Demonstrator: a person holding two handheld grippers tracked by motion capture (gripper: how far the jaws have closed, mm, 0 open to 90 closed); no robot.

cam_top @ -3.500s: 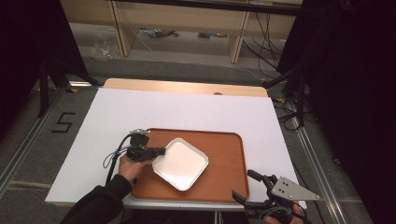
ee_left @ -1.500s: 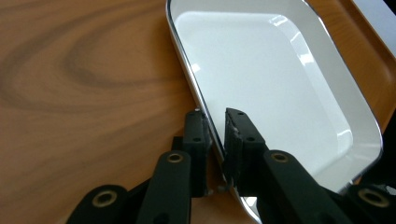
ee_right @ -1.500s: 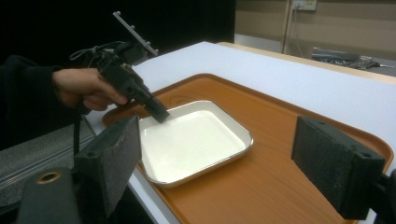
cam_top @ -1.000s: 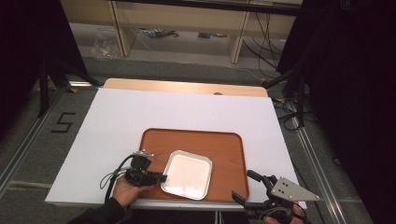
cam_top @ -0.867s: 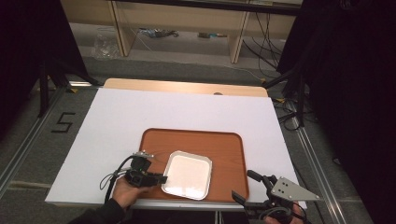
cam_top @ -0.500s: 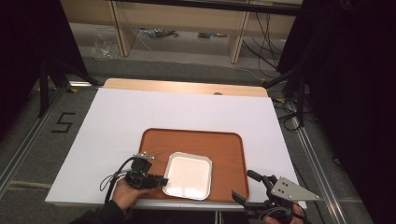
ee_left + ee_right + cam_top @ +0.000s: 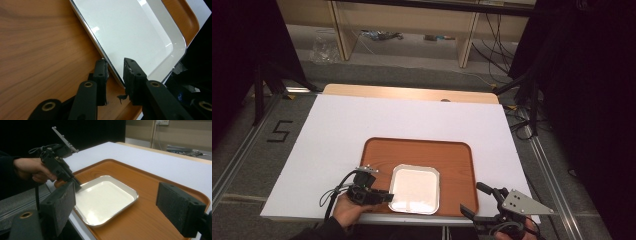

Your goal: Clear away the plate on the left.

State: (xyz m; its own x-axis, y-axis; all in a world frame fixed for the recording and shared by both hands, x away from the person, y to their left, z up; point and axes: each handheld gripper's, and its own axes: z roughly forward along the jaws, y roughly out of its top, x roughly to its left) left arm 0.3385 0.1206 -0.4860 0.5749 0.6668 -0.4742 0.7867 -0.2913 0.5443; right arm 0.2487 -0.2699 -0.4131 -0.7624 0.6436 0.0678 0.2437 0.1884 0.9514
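Opening left tongs [image 7: 115,65] straddle white dish [image 7: 414,188] rim, dish shifted nearer.

I am working in what looks like a lab set up for recording. Black curtains [image 7: 242,55] close off both sides, and the white surface [image 7: 362,120] stands on a metal frame. A taped number five [image 7: 279,131] marks the grey carpet, and loose cables [image 7: 499,40] trail around an open wooden shelf unit [image 7: 412,25] behind.
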